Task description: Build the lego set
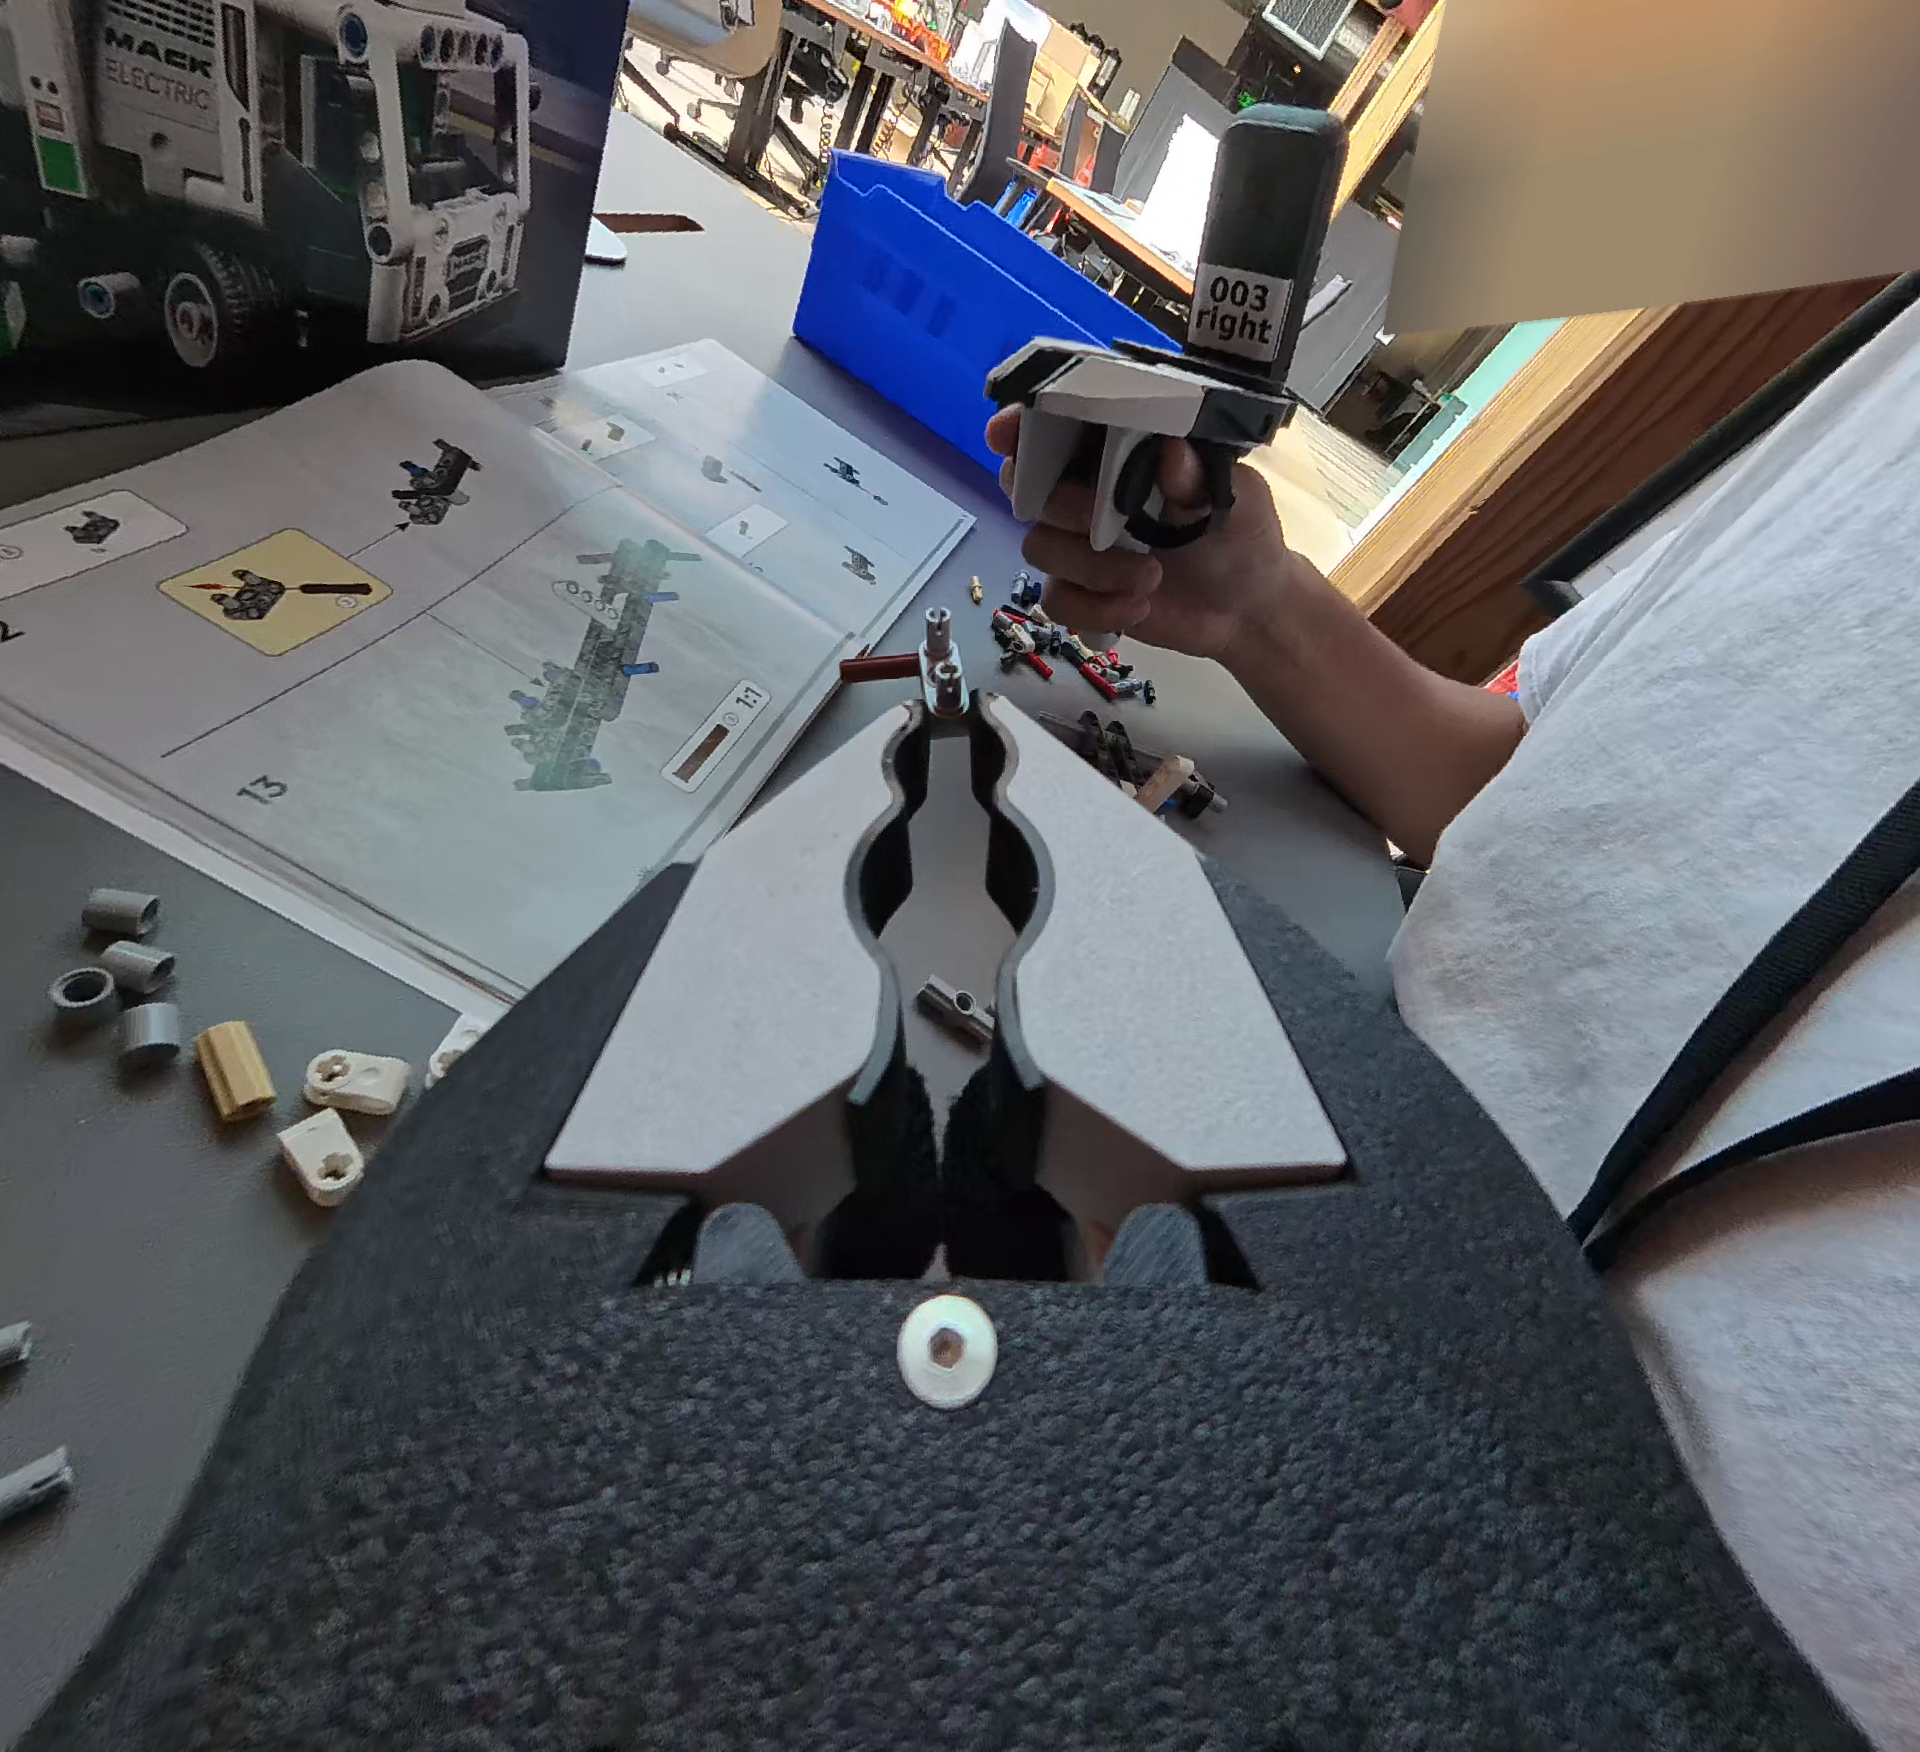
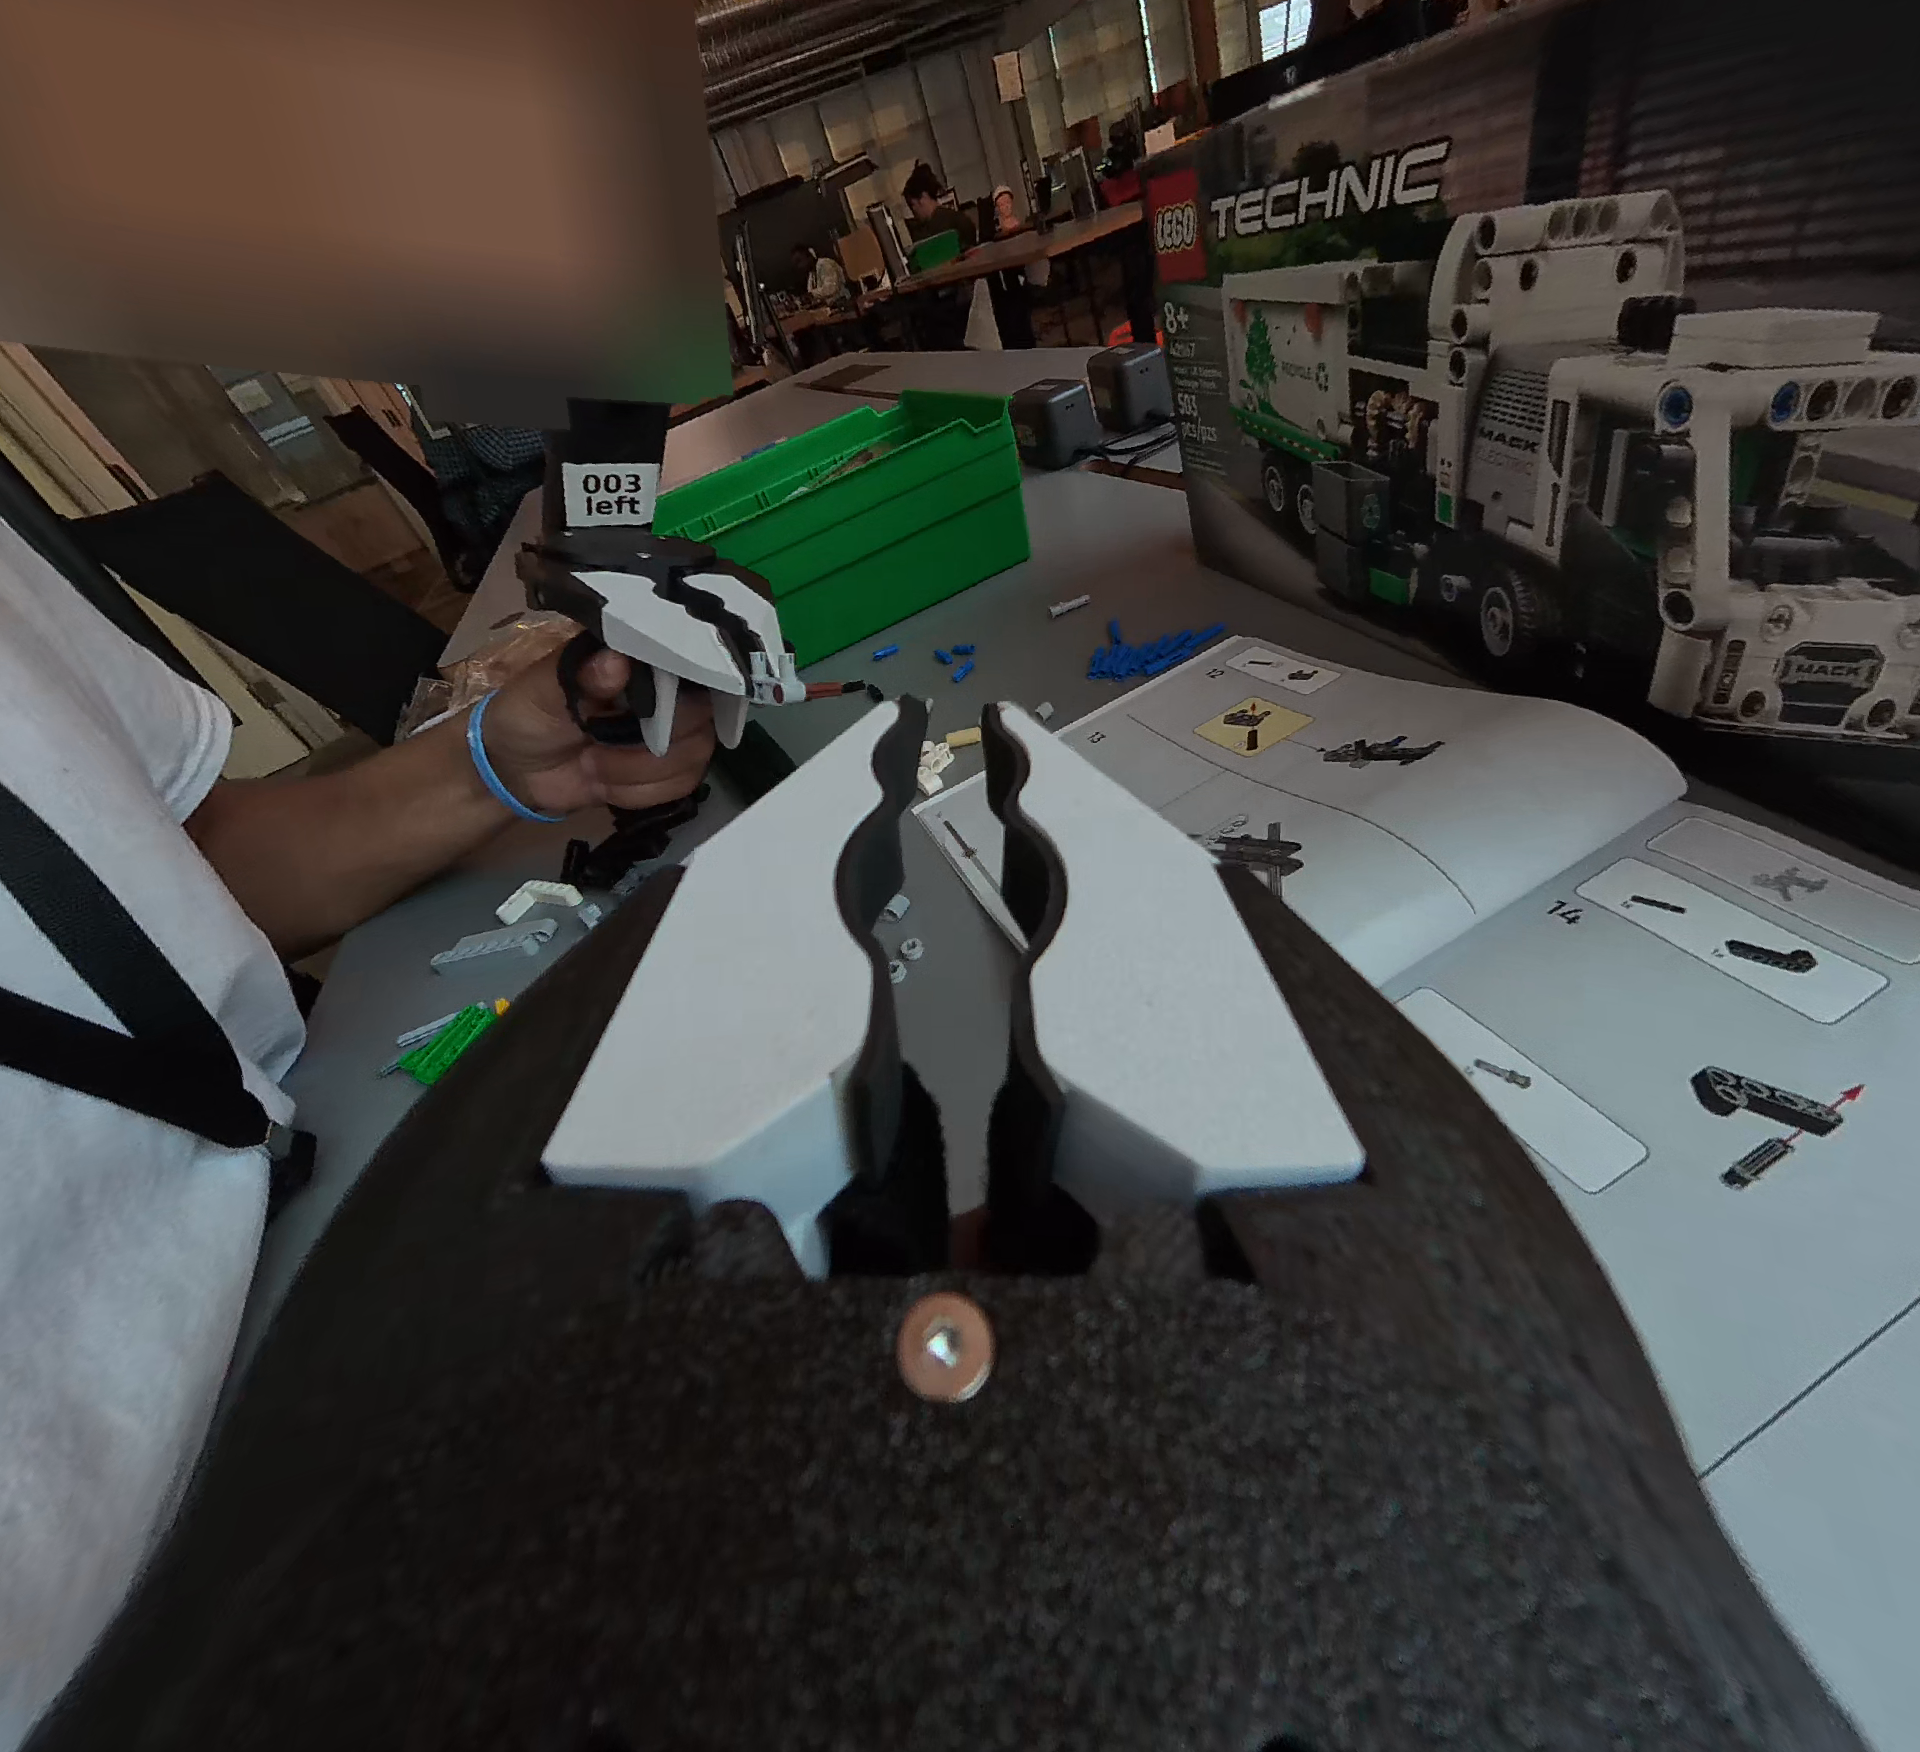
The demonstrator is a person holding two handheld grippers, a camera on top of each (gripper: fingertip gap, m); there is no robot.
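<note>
My left gripper (image 1: 948,710) is shut on a small grey connector (image 1: 943,663) with a brown axle (image 1: 878,666) sticking out to its left, held above the open instruction booklet (image 1: 416,642). In the right wrist view the left gripper (image 2: 774,674) shows at the left with the same connector and axle (image 2: 826,689). My right gripper (image 2: 940,715) is open a little and empty, above the table near the booklet (image 2: 1455,871). It also shows in the left wrist view (image 1: 1003,383), raised in a hand over a pile of small pins (image 1: 1060,642).
The set's box (image 1: 291,92) stands behind the booklet. A blue bin (image 1: 935,300) and a green bin (image 2: 873,507) sit on the table. Loose grey bushes (image 1: 120,964), a tan piece (image 1: 234,1068), white pieces (image 1: 353,1079), blue pins (image 2: 1153,653) and a green piece (image 2: 447,1042) lie around. The tips of one gripper are about 12 cm away from the tips of the other. Measured from the fingertips, the tan piece (image 1: 234,1068) is 15 cm or so from the left gripper and 25 cm from the right.
</note>
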